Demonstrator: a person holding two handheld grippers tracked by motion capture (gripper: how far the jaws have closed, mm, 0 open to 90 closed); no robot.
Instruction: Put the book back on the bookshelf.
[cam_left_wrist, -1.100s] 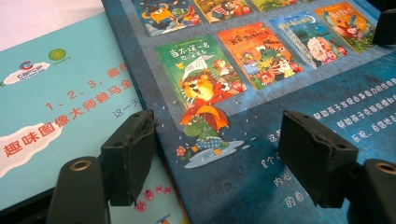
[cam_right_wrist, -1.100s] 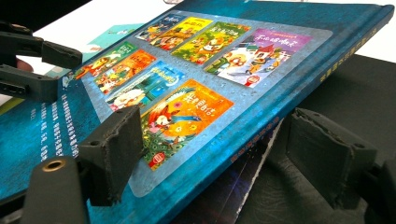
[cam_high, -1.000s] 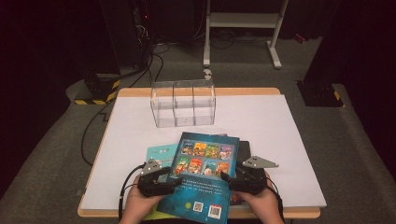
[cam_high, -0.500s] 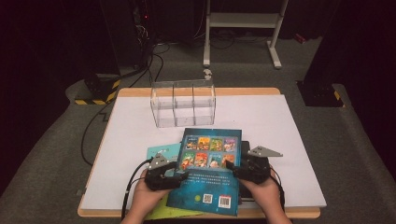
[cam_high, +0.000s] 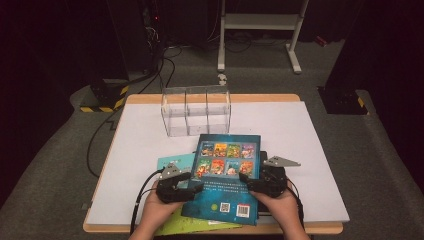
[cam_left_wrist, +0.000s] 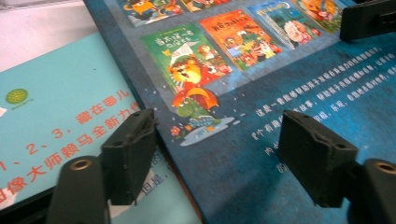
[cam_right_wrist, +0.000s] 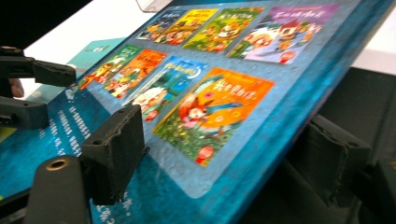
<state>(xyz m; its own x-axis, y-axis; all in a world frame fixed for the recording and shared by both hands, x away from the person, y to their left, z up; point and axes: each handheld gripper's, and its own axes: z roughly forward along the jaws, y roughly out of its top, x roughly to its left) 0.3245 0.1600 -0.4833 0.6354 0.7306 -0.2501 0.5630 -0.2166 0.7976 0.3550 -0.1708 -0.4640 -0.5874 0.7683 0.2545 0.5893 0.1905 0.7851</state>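
Note:
A dark blue picture book (cam_high: 227, 175) lies back cover up at the table's near edge, its far end raised. My left gripper (cam_high: 197, 187) is at its left edge and my right gripper (cam_high: 245, 180) at its right edge. In the left gripper view the jaws of the left gripper (cam_left_wrist: 217, 135) stand wide apart astride the edge of the blue book (cam_left_wrist: 261, 93). In the right gripper view the right gripper (cam_right_wrist: 224, 140) has one jaw above the cover of the blue book (cam_right_wrist: 210, 93) and one beneath its edge, with a wide gap.
A teal book (cam_high: 172, 162) lies under the blue one at the left, and a yellow-green sheet (cam_high: 200, 226) pokes out at the near edge. A dark object (cam_right_wrist: 359, 98) lies below the book's right side. A clear three-bay box (cam_high: 196, 111) stands farther back on the white table (cam_high: 310, 130).
The blue book has turned from slanted to nearly square with the table and come a little toward the near edge. Both grippers moved with it at its sides.

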